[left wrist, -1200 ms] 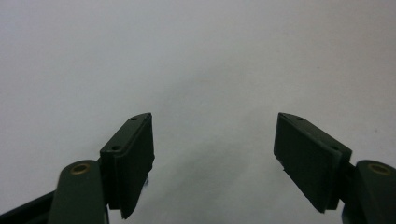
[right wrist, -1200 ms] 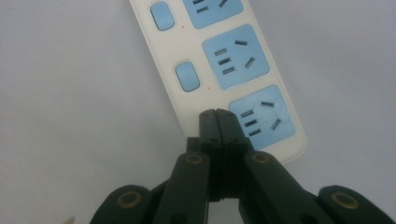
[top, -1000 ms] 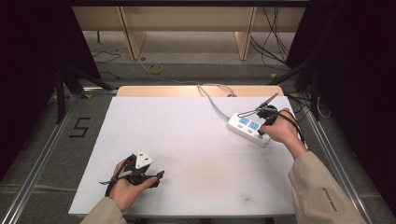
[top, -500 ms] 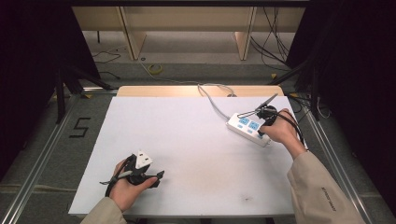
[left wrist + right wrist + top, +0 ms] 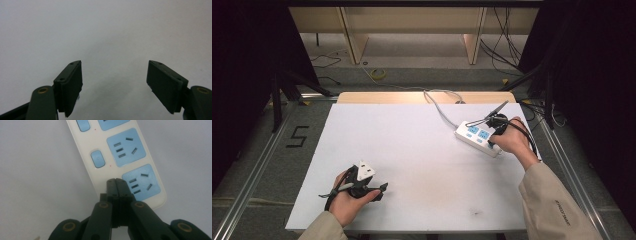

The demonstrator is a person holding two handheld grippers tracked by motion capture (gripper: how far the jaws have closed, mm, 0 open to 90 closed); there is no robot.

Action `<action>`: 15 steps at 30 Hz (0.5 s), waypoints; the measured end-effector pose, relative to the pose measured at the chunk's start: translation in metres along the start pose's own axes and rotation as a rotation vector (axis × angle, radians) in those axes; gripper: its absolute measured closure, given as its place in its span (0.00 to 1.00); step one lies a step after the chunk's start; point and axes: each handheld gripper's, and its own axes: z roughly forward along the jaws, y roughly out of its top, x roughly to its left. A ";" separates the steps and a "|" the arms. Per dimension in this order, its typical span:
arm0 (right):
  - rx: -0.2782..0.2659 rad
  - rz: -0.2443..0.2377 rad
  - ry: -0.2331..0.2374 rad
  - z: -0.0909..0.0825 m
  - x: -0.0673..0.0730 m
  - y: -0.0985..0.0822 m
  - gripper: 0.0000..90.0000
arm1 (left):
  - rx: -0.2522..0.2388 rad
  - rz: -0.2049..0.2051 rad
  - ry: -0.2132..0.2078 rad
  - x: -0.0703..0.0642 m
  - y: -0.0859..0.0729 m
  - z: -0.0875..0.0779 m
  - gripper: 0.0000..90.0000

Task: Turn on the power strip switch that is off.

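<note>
White power strip [image 5: 478, 138] with blue sockets lying at the desk's [image 5: 422, 150] far right, grey cable running off the far edge, right gripper [image 5: 116, 185] over its near end, jaws pressed together, left gripper [image 5: 115, 82] near the desk's front left, jaws apart, nothing between them

The table [image 5: 412, 150] has a matt, smooth white top, with a pale wood strip along its far edge. The power strip [image 5: 120, 157] looks like glossy cream plastic with smooth light-blue sockets. Both grippers' pads [image 5: 72, 85] are matt black, seemingly plastic, with brass-coloured rivets.
</note>
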 end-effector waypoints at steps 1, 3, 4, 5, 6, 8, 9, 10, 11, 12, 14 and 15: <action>0.001 -0.001 0.002 0.000 0.000 0.000 1.00 | -0.002 0.000 0.000 0.000 0.000 0.000 0.32; 0.002 -0.007 0.003 0.001 -0.001 0.000 1.00 | -0.003 -0.001 0.000 0.000 0.000 0.000 0.32; 0.001 -0.002 0.004 0.001 -0.001 0.000 1.00 | -0.003 -0.001 0.000 0.000 0.000 0.000 0.32; 0.001 0.002 0.003 0.001 -0.001 0.000 1.00 | -0.002 0.000 0.000 0.000 0.000 0.000 0.32; 0.001 0.002 0.006 0.001 -0.001 0.000 1.00 | 0.000 0.000 0.000 0.000 0.000 0.000 0.32; 0.000 0.002 0.006 0.002 -0.002 0.000 1.00 | -0.001 0.000 0.000 0.000 0.000 0.000 0.32; 0.000 0.003 0.006 0.002 -0.002 0.000 1.00 | -0.002 0.000 0.000 0.000 0.000 0.000 0.32; 0.000 0.003 0.007 0.002 -0.002 0.000 1.00 | -0.002 0.000 0.000 0.000 0.000 0.000 0.32; 0.000 0.002 0.008 0.002 -0.002 0.000 1.00 | -0.002 0.000 0.000 0.000 0.000 0.000 0.32; 0.002 0.002 0.011 0.002 -0.003 0.000 1.00 | 0.000 0.001 -0.001 0.000 0.000 0.000 0.32; 0.002 0.005 0.015 0.002 -0.003 0.000 1.00 | 0.000 0.002 -0.001 0.000 0.000 0.000 0.32; 0.003 0.004 0.015 0.002 -0.003 0.000 1.00 | 0.000 0.002 -0.002 0.000 0.000 0.000 0.32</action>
